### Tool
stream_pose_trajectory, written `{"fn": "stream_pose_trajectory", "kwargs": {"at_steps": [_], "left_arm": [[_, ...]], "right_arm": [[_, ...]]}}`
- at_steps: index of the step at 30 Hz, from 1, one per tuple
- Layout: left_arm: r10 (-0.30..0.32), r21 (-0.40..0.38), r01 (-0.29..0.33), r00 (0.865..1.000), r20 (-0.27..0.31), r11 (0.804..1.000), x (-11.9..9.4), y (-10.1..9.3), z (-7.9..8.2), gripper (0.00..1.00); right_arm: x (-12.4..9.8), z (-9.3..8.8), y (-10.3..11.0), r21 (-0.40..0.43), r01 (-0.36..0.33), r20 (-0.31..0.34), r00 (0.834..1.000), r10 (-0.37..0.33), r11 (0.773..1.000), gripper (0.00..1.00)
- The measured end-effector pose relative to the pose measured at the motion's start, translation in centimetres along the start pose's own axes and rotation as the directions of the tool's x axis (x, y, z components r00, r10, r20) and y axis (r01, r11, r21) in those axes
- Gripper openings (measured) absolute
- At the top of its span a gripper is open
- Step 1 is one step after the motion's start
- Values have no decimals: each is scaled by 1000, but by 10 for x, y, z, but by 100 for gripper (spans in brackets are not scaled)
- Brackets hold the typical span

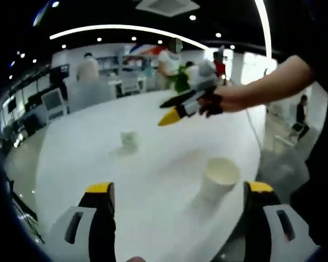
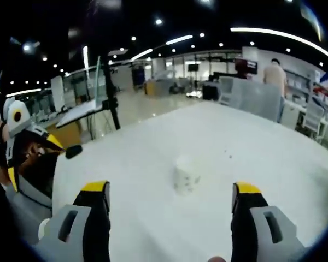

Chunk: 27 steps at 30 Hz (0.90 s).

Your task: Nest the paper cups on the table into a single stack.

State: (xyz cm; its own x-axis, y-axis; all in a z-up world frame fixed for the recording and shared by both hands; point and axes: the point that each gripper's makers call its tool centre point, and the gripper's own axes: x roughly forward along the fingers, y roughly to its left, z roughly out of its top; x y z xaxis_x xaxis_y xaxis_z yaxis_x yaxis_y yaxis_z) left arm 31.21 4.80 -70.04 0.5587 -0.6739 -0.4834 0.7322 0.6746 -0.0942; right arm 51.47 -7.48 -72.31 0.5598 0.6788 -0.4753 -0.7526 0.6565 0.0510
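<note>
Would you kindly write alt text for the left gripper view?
The open left gripper points over a white table with two apart paper cups: a near cup and a far cup. Beyond, a hand holds the right gripper above the table.

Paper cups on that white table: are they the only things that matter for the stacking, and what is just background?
For the job:
- near paper cup
- far paper cup
- left claw, open
- right claw, open

Just around:
- white table
- monitor on a stand
- office chair
- people standing behind
</note>
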Motion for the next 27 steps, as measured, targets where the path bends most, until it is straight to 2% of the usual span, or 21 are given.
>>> {"fn": "stream_pose_trajectory", "kwargs": {"at_steps": [2, 8, 16, 18, 23, 27], "left_arm": [[10, -12, -10, 1000, -1, 1000, -2, 2, -1, 99], [23, -33, -22, 1000, 9, 999, -7, 2, -2, 99], [59, -68, -58, 998, 9, 996, -11, 3, -6, 99], [58, -71, -58, 998, -2, 996, -11, 1, -10, 98], [64, -66, -65, 998, -16, 996, -15, 1, -15, 97], [69, -74, -70, 998, -15, 995, -18, 4, -17, 98]], "right_arm": [[10, -4, -2, -20, -9, -31, 999, 8, 1000, 89], [36, 0, -7, -33, -20, -47, 999, 18, 999, 87], [72, -9, -12, -57, -47, -93, 995, 42, 997, 82], [80, -7, -14, -33, -60, -85, 995, 57, 998, 78], [102, -6, -35, 5, -34, -71, 997, 34, 999, 69], [107, -5, -35, 32, -28, -70, 997, 30, 999, 59]]}}
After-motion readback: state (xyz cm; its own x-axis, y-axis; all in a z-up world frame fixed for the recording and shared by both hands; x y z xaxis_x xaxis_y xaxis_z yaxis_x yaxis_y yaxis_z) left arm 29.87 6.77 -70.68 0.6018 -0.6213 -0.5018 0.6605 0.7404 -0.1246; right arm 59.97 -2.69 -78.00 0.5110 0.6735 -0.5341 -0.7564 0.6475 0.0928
